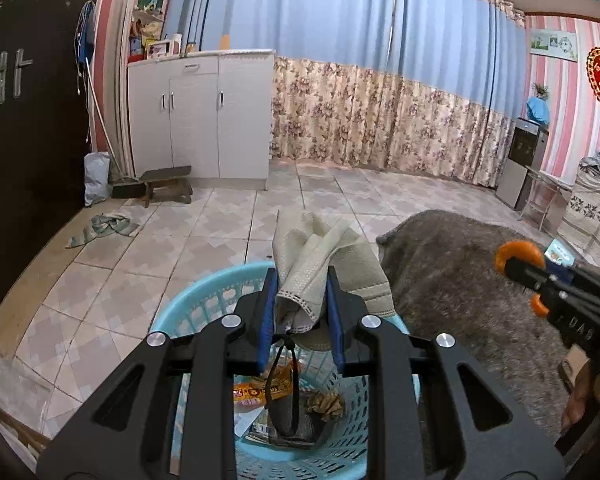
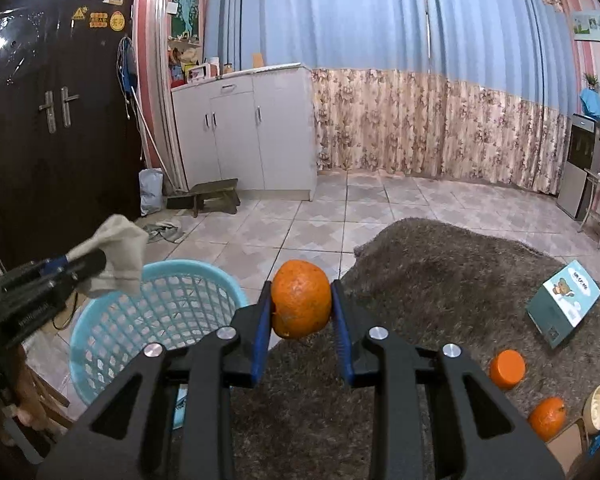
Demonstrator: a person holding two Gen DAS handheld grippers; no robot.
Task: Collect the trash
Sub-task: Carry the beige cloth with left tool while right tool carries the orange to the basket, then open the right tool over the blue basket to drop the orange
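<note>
The left gripper (image 1: 300, 304) is clamped on a crumpled beige face mask (image 1: 324, 264), its black ear loop dangling below the fingers into the light blue laundry-style basket (image 1: 204, 300) directly underneath. In that basket, below the gripper, lie snack wrappers (image 1: 260, 394) and a scrunched brownish scrap (image 1: 327, 403).

The right gripper (image 2: 300, 300) is closed on an orange peel (image 2: 300, 299) shaped almost like a whole fruit (the lower edge looks torn). It hangs over the shaggy grey rug (image 2: 440, 280), with the basket off to its left and not yet beneath it.

The main risk, I judge, sits with the right side: letting go here would drop the peel on the rug. The mask is soft and wide, so it could drape over the rim on release, or the loop could snag on a finger.

Farther right of the right gripper, on the rug, lie a teal box (image 2: 562, 304), an orange cap (image 2: 507, 369) and another orange piece (image 2: 547, 418), still uncollected.
</note>
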